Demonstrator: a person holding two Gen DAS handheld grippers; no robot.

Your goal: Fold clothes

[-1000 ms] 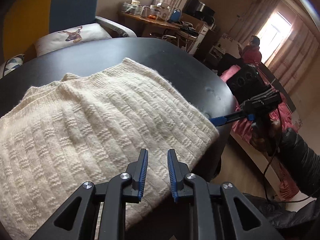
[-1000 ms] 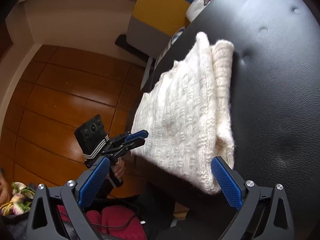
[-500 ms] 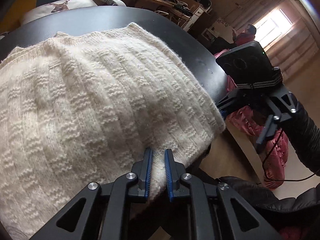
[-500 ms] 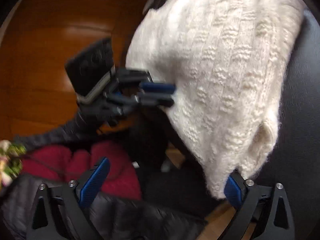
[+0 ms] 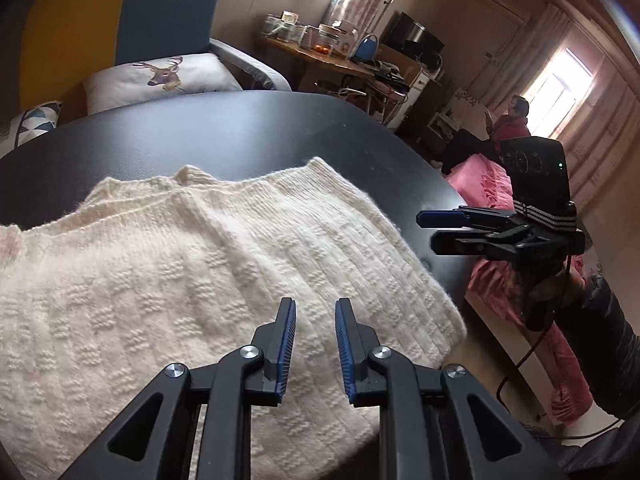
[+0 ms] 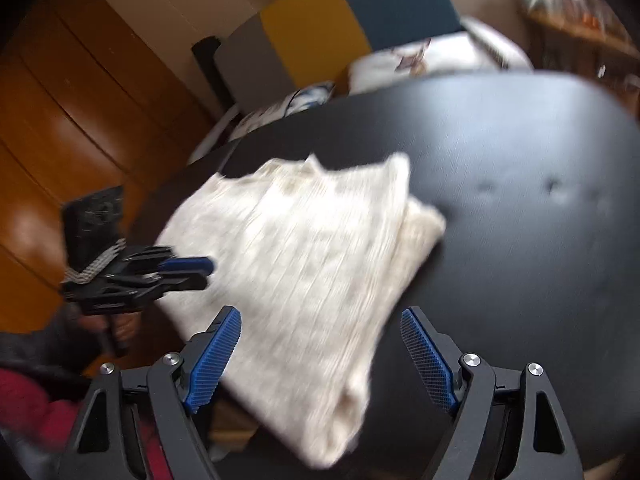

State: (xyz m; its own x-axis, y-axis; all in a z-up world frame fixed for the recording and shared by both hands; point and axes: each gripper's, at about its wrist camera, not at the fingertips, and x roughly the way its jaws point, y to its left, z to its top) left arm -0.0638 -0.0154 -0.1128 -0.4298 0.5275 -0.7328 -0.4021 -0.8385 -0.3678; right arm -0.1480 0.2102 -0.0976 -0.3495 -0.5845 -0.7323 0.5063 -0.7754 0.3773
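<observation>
With the left hand-held gripper (image 5: 315, 346) opening empty and the right hand-held gripper (image 6: 320, 356) closing empty, the folded sweater (image 5: 208, 280) overhanging the bench (image 5: 248, 128) could be snagged and dragged off.

Left wrist view: looking down-forward along its hand-held gripper (image 5: 315, 346), close over the sweater (image 5: 168, 280) on the surface (image 5: 248, 132). Right wrist view: facing likewise, blurred. Both are sharing sweater, surface, and each other's hand-held gripper (image 5: 434, 230).
</observation>
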